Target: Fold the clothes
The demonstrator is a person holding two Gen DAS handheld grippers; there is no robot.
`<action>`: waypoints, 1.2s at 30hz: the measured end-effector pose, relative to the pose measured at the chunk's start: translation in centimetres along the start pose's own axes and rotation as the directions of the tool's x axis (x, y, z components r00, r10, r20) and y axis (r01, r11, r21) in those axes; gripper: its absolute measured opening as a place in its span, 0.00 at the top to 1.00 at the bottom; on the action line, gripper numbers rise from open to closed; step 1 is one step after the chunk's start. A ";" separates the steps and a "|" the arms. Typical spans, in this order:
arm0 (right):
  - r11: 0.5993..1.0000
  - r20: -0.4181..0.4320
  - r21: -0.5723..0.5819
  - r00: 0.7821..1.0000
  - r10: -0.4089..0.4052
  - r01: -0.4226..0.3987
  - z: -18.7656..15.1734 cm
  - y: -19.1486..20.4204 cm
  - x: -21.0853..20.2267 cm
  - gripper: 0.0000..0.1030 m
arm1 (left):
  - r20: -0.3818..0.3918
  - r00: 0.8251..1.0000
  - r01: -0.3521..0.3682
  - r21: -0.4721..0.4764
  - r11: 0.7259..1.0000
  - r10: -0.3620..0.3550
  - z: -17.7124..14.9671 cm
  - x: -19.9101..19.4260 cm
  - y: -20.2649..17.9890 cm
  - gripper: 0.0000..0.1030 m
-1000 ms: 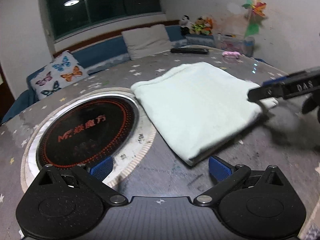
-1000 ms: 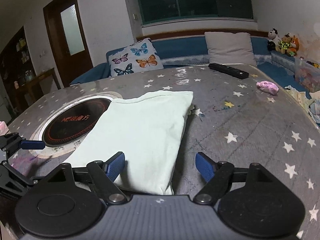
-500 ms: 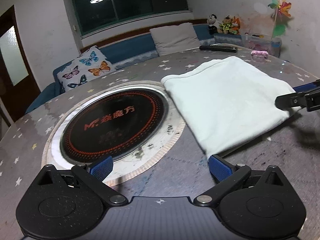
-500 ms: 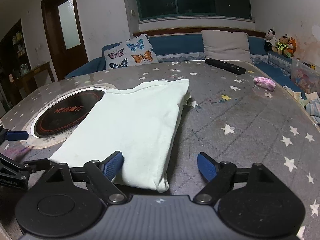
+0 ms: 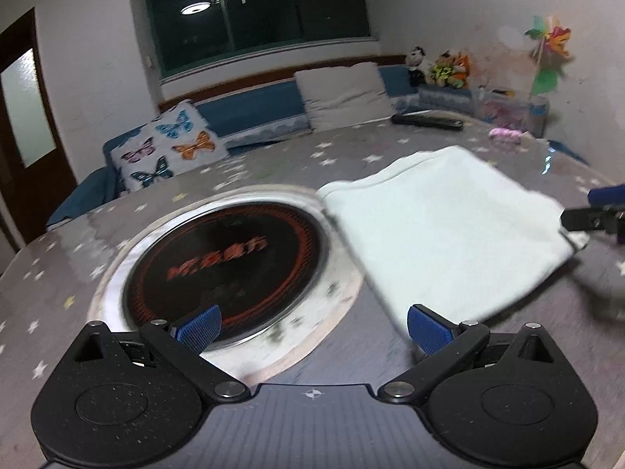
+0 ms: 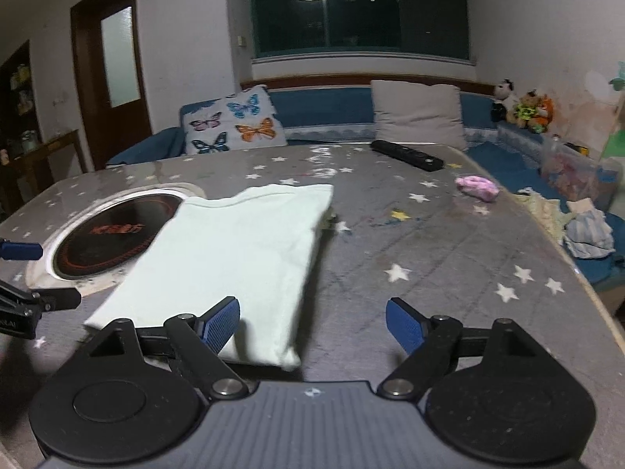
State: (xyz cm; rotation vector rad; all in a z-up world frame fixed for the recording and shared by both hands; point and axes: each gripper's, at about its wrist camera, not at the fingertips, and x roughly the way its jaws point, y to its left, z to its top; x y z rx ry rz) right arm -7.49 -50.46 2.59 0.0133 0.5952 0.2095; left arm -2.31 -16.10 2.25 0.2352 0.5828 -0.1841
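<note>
Both claws, left [image 5: 312,330] and right [image 6: 312,324], are spread wide and holding nothing, with the folded cloth [image 6: 242,250] flat on the tabletop [image 6: 429,258], cooktop [image 5: 226,258] at its 9 o'clock.

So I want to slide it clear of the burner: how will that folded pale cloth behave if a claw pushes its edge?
The folded cloth is soft and layered, so it will likely bunch rather than slide whole. The table looks glossy, which may help. Lifted by one corner, it would probably droop and unfold.

The left gripper [image 5: 312,326] is held low with its jaws wide apart. The right gripper [image 6: 312,322] is held the same way.
</note>
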 end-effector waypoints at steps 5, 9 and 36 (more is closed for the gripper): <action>0.999 -0.018 0.039 0.999 -0.032 0.033 -0.8 -1.1 0.2 0.19 | -0.002 1.000 -0.002 0.056 0.998 0.002 0.5 1.9 -1.6 0.00; 0.996 -0.049 0.046 0.996 -0.076 0.078 -1.7 -2.1 0.3 0.19 | -0.032 0.999 -0.041 0.089 0.995 0.044 -0.1 3.3 -1.9 0.00; 0.980 -0.073 0.028 0.978 -0.193 0.195 -2.6 -2.8 -0.1 0.21 | -0.031 0.999 -0.028 0.102 0.994 0.031 -0.1 3.4 -2.0 0.00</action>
